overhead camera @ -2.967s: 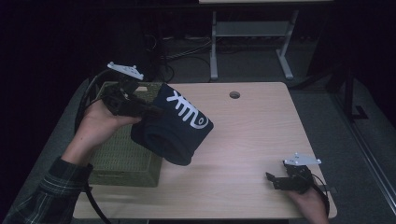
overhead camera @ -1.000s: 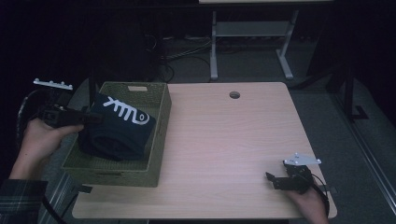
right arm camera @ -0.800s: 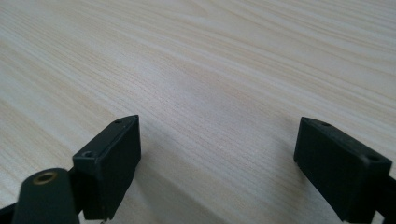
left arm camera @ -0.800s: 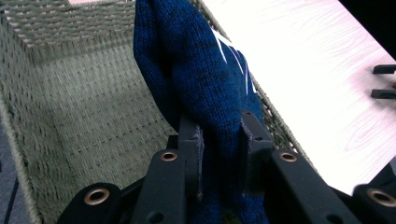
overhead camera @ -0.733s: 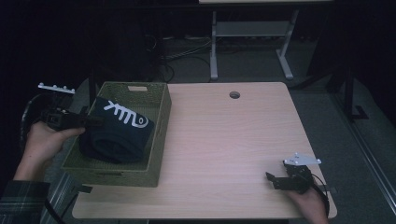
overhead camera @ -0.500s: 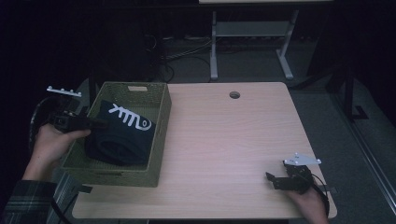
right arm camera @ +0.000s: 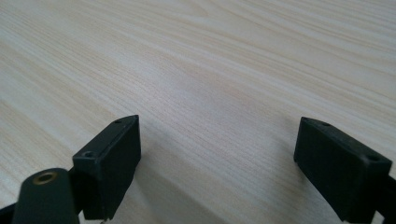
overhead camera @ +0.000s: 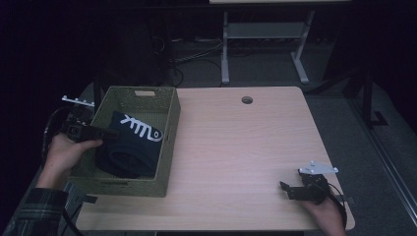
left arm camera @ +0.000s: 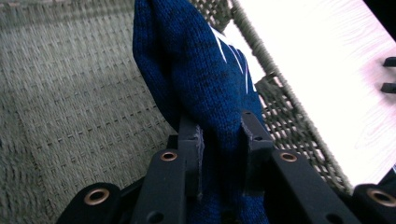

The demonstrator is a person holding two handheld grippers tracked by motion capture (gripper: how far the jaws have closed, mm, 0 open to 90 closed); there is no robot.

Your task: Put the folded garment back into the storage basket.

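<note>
The left gripper [left arm camera: 219, 154] was clamped on a fold of the dark blue knitted garment [left arm camera: 196, 74], its two black jaws pressed against the cloth from either side. In the high view this left gripper [overhead camera: 101, 132] reached in over the left wall of the woven basket [overhead camera: 169, 142], held by the person's left hand [overhead camera: 66, 152], whose plaid sleeve [overhead camera: 37, 211] came in at the near left corner. The garment [overhead camera: 130, 145] lay inside the basket, bunched toward the near half, with a white fish-bone design [overhead camera: 142, 129] showing on its upper side. The basket stood on the left part of the surface [overhead camera: 236, 147], its far wall carrying a small cut-out handle.

The right gripper [right arm camera: 217, 168] had its jaws spread wide apart with nothing between them, hovering close over bare pale wood. In the high view the right gripper [overhead camera: 290, 189] sat at the near right corner of the surface, held by the right hand [overhead camera: 324, 214], well apart from the basket. A small round hole [overhead camera: 247, 100] marked the far edge of the surface.
</note>
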